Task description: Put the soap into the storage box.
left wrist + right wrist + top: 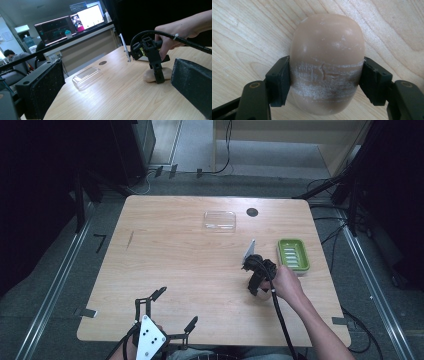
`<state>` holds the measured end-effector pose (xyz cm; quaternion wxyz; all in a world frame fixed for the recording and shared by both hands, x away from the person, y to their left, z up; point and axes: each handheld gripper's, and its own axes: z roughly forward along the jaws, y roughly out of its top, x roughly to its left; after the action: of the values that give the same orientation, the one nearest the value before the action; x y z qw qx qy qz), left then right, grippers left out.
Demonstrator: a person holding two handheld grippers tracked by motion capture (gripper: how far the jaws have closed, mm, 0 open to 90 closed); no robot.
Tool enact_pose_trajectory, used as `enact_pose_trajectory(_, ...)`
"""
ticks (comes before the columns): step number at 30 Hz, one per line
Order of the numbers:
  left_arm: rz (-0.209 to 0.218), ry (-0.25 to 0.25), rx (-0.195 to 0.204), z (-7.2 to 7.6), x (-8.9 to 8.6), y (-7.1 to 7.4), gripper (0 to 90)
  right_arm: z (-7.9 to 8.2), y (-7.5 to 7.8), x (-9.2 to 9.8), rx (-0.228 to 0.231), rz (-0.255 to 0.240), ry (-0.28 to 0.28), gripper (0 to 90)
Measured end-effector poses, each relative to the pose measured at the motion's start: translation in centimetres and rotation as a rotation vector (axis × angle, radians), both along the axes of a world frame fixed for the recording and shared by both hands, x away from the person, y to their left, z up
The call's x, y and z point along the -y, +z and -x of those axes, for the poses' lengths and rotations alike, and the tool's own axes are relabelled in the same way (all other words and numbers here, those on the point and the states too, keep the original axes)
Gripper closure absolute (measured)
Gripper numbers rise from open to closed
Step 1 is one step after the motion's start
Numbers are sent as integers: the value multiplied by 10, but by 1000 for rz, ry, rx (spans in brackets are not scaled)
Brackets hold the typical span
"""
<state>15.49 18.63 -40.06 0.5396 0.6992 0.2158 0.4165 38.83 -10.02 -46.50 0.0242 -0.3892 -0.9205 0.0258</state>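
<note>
brown soap (327, 62) sits in the middle of the right gripper view, and my right gripper (325, 82) pinches it from both sides, one black jaw touching each side. the soap lies on the wooden worktop (175, 260). white scratchy marks run across its middle.

in the high view my right hand (287, 285) holds that gripper (257, 282) at the right of the frame, pointing down at the worktop. a green soap dish (293, 254) sits just beside it, toward the right edge. a clear lid (219, 220) lies in the upper middle, with a small dark round spot (252, 212) near it.

my left gripper (175, 310) is at the bottom left of the frame, near the worktop's close edge. its jaws are spread wide with nothing between them. in the left gripper view the soap (153, 74) shows at the right, with the clear lid (87, 77) in the middle.
</note>
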Motion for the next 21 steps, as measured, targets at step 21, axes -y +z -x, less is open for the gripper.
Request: enact_pose_trajectory(21,1,0,1,0,0,0,0,2,12,4,-12,7,6,336)
